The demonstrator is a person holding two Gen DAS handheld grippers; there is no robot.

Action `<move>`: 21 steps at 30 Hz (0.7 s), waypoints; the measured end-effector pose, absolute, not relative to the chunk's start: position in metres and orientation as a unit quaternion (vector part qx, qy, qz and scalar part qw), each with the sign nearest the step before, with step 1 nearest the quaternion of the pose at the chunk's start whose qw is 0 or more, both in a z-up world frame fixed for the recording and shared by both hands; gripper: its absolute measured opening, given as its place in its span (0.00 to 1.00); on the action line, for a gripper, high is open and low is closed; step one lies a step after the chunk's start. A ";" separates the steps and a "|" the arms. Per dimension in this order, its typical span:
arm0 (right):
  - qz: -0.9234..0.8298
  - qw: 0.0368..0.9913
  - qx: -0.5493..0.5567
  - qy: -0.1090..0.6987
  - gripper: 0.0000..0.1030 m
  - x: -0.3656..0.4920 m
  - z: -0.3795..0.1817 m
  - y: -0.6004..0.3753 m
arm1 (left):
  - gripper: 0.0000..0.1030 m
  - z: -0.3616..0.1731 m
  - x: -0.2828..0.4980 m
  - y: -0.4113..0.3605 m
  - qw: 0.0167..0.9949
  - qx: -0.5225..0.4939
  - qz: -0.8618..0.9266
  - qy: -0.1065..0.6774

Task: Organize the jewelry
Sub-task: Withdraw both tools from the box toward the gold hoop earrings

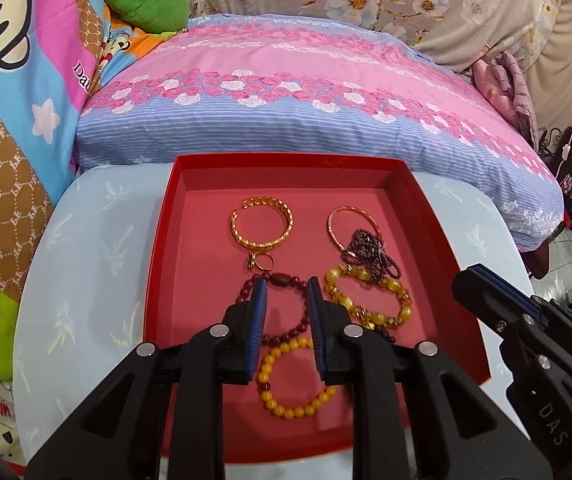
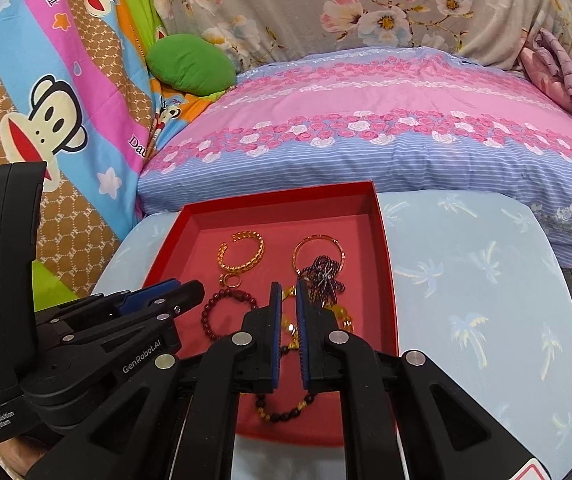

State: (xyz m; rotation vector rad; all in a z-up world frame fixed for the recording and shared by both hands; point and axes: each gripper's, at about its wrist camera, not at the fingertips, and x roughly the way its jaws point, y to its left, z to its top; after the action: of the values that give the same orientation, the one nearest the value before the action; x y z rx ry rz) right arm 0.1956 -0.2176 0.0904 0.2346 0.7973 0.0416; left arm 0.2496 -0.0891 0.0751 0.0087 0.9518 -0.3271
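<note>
jewelry: all laid out in red tray (image 1: 157,280), so it can be sorted where it lies
left gripper (image 1: 286,300): jaws narrowly apart, holding nothing; dark red bead bracelet (image 1: 281,336) sits between and just beyond them, likely the next pick
right gripper (image 2: 289,292): jaws almost closed, nothing held; amber bead bracelet (image 2: 344,316) beneath
gold bangle (image 1: 261,222): well ahead of the left jaws, untouched

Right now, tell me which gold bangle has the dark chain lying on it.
The thin plain gold bangle at back right; the dark chain overlaps it. The chunky patterned bangle lies clear.

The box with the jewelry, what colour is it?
The box is red, inside and out. The left wrist view shows it best.
</note>
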 end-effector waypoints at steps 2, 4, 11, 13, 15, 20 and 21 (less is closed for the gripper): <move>0.021 0.915 0.114 0.386 0.09 0.185 0.094 -0.216 | 0.19 0.079 0.239 -0.086 0.877 0.004 -0.157 0.454; 0.020 0.916 0.111 0.384 0.09 0.173 0.096 -0.214 | 0.20 0.082 0.228 -0.082 0.878 0.002 -0.157 0.452; 0.020 0.916 0.099 0.388 0.09 0.129 0.096 -0.204 | 0.20 0.091 0.188 -0.065 0.881 0.000 -0.160 0.445; 0.020 0.914 0.099 0.393 0.09 0.117 0.093 -0.203 | 0.20 0.093 0.177 -0.059 0.882 -0.002 -0.161 0.443; 0.018 0.910 0.100 0.401 0.10 0.105 0.085 -0.202 | 0.20 0.093 0.165 -0.052 0.882 -0.005 -0.161 0.443; 0.013 0.898 0.109 0.427 0.14 0.081 0.061 -0.201 | 0.20 0.086 0.140 -0.040 0.881 -0.009 -0.158 0.447; 0.012 0.896 0.111 0.430 0.14 0.078 0.058 -0.200 | 0.20 0.084 0.134 -0.038 0.879 -0.011 -0.158 0.449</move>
State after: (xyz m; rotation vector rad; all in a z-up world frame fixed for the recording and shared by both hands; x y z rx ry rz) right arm 0.0778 -0.2001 0.0575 0.2294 0.8920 0.0259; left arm 0.1342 -0.0378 0.0836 -0.0236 0.9370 -0.3288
